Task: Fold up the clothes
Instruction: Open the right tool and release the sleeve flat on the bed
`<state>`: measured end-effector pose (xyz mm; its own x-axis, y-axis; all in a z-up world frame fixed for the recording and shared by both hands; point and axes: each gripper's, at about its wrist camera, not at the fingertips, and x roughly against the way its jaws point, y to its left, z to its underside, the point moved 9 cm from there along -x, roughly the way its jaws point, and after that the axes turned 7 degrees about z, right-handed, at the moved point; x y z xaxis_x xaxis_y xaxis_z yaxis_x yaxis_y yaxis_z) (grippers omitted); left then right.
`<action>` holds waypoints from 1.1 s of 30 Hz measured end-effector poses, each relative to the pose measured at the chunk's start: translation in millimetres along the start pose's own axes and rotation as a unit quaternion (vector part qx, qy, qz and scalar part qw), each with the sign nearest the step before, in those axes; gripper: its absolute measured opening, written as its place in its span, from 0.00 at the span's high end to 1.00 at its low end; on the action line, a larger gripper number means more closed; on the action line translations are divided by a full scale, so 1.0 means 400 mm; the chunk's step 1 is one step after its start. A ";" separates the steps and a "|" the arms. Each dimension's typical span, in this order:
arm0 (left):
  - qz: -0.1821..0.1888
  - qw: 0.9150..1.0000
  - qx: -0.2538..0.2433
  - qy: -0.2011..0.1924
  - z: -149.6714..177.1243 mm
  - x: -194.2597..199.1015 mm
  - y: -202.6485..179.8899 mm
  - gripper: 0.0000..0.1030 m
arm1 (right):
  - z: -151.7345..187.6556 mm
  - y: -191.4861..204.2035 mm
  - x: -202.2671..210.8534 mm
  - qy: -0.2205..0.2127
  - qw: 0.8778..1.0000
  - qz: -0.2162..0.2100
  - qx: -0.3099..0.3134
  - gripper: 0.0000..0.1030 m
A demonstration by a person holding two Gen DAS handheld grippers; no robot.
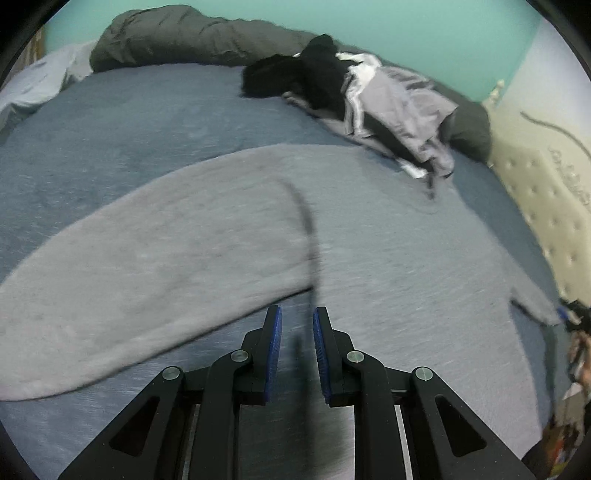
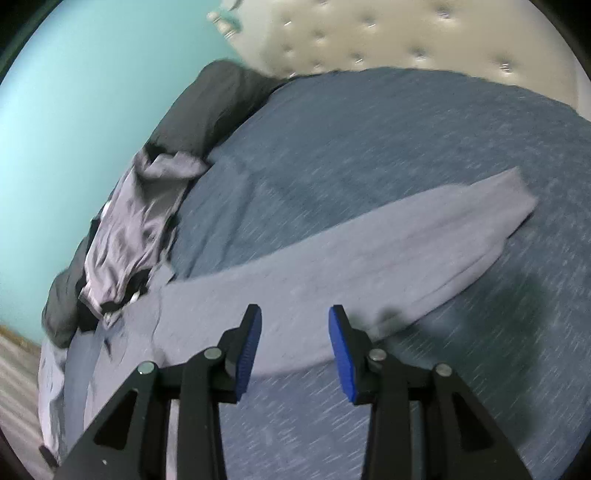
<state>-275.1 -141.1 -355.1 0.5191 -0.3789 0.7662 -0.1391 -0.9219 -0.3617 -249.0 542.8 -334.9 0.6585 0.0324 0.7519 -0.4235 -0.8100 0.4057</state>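
A large light-grey garment (image 1: 369, 240) lies spread on the blue bed cover (image 1: 129, 122), with one part folded over toward the left and a dark curved edge along the fold. My left gripper (image 1: 297, 321) hovers over its near edge, with a narrow gap between the blue pads and no cloth in it. In the right wrist view a long grey limb of the garment (image 2: 369, 251) stretches toward the upper right and ends in a cuff. My right gripper (image 2: 295, 317) stands open above its near end, holding nothing. Both views are motion-blurred.
A heap of black, white and lilac-grey clothes (image 1: 388, 107) (image 2: 133, 229) sits at the far side of the bed. A dark grey duvet (image 1: 184, 37) (image 2: 207, 110) runs along the teal wall. A tufted cream headboard (image 1: 546, 206) (image 2: 406, 33) borders the bed.
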 end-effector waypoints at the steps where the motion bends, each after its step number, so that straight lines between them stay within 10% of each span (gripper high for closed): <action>1: -0.010 1.000 -0.004 0.006 0.003 0.003 0.016 0.81 | 0.017 0.020 0.001 0.007 1.000 -0.006 0.007 0.63; 8: -0.048 0.999 -0.008 0.025 0.030 0.054 0.128 0.81 | 0.085 0.090 0.030 0.031 0.999 -0.024 0.036 0.62; 21: -0.174 0.979 0.105 0.001 0.113 0.329 0.628 0.78 | 0.140 0.109 0.035 0.044 0.997 -0.014 0.059 0.62; 33: -0.200 0.962 0.182 -0.031 0.193 0.438 0.836 0.74 | 0.188 0.158 0.021 0.058 0.995 -0.011 0.075 0.62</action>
<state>-165.4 -509.6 -383.0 0.5200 0.0165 0.8540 0.3813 -0.8991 -0.2149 -223.5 448.0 -342.0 0.5873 0.1113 0.8017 -0.3059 -0.8865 0.3472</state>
